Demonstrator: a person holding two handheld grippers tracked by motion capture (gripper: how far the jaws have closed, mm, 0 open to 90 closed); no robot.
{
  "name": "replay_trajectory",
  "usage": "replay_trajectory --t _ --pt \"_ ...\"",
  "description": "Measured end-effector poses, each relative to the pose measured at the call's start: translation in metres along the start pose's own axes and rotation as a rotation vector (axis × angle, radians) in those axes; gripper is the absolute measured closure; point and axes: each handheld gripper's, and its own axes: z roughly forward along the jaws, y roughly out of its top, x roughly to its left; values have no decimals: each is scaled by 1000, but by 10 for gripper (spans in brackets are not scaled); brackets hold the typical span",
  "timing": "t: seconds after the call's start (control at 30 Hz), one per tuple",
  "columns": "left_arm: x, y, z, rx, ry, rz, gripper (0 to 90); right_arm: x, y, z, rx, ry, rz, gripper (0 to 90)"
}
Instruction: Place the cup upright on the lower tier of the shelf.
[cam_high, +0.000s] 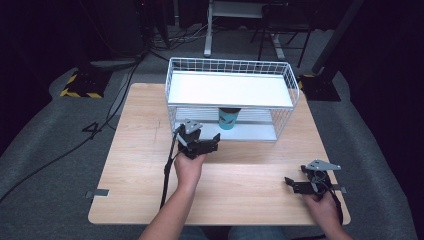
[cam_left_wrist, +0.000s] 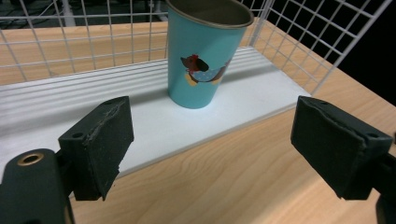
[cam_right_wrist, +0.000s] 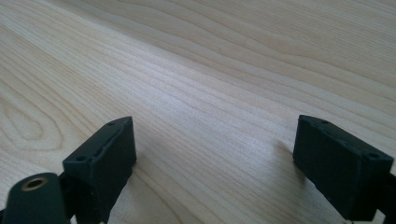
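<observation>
The cup (cam_high: 229, 118) is standing upright on the lower shelf (cam_high: 255, 131) of the wire rack (cam_high: 232, 98), under the white upper shelf (cam_high: 230, 89). It is sitting near the front edge of that shelf, roughly in the middle of the rack's width. In the left gripper view the cup (cam_left_wrist: 205, 56) is showing teal, with a bird picture on its side and an open mouth facing up.

The left gripper (cam_high: 212, 141) is hovering over the surface (cam_high: 145, 130) just in front of the rack, pointing at the cup. Its jaws are standing apart with nothing between them; the cup is sitting beyond their tips, not touched. In the left gripper view the left gripper (cam_left_wrist: 210, 135) is framing the shelf edge and bare wood, and both black pads are clear of everything. A person's left hand (cam_high: 189, 167) is gripping the handle, with a cable trailing down beside the forearm.

The right gripper (cam_high: 295, 184) is lying low near the front right corner of the surface, well apart from the rack and the cup. Its jaws are standing wide and are holding nothing. In the right gripper view the right gripper (cam_right_wrist: 212, 149) is looking along plain wood grain. The right hand (cam_high: 324, 207) is holding it from behind.
</observation>
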Motion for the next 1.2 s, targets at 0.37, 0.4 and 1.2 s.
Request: replay_trajectory --t 0.37,0.4,1.2 --pt "7 -7 -50 17 -11 58 147 0 0 0 0 0 0 137" --pt "8 -8 -53 19 -13 61 147 0 0 0 0 0 0 137" --pt "41 -66 -123 106 -72 124 152 0 0 0 0 0 -1 137"
